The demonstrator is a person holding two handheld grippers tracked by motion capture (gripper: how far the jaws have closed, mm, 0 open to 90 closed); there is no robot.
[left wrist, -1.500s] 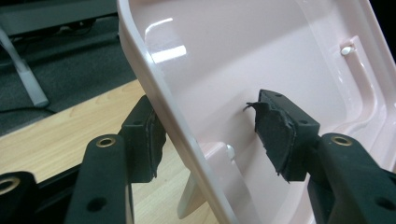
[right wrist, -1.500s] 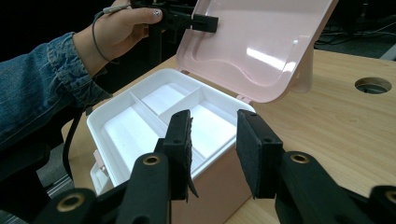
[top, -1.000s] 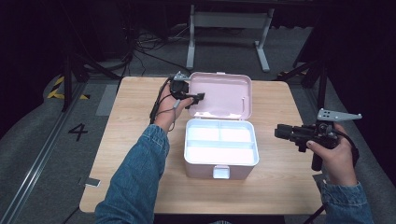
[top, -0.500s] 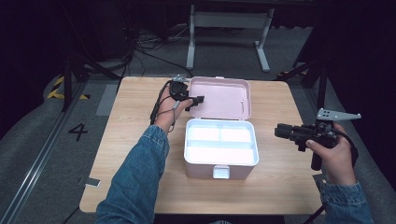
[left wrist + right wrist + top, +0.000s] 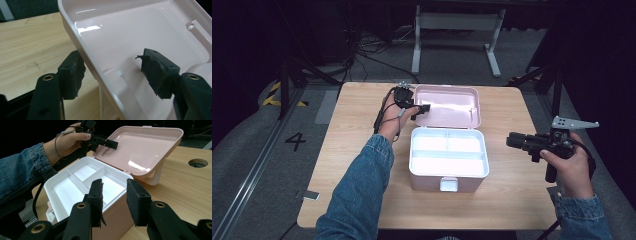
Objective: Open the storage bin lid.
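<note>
A pink box [image 5: 447,175] stands in the middle of the wooden table, its lid [image 5: 449,105] swung back and open. A white divided tray [image 5: 447,150] lies in its top. My left gripper [image 5: 421,111] is at the lid's left edge. In the left gripper view its jaws straddle the lid's rim [image 5: 85,47], one pad outside and one inside, with gaps on both sides. These jaws have just been opening, and the left gripper [image 5: 112,62] is open. My right gripper [image 5: 511,141] hovers to the right of the box, open [image 5: 113,192] and holding nothing.
The box's front latch [image 5: 448,185] faces the near table edge. A round cable hole [image 5: 197,162] sits in the tabletop beyond the lid. A white metal frame [image 5: 457,22] stands on the floor behind the table. Bare wood lies to the left and right of the box.
</note>
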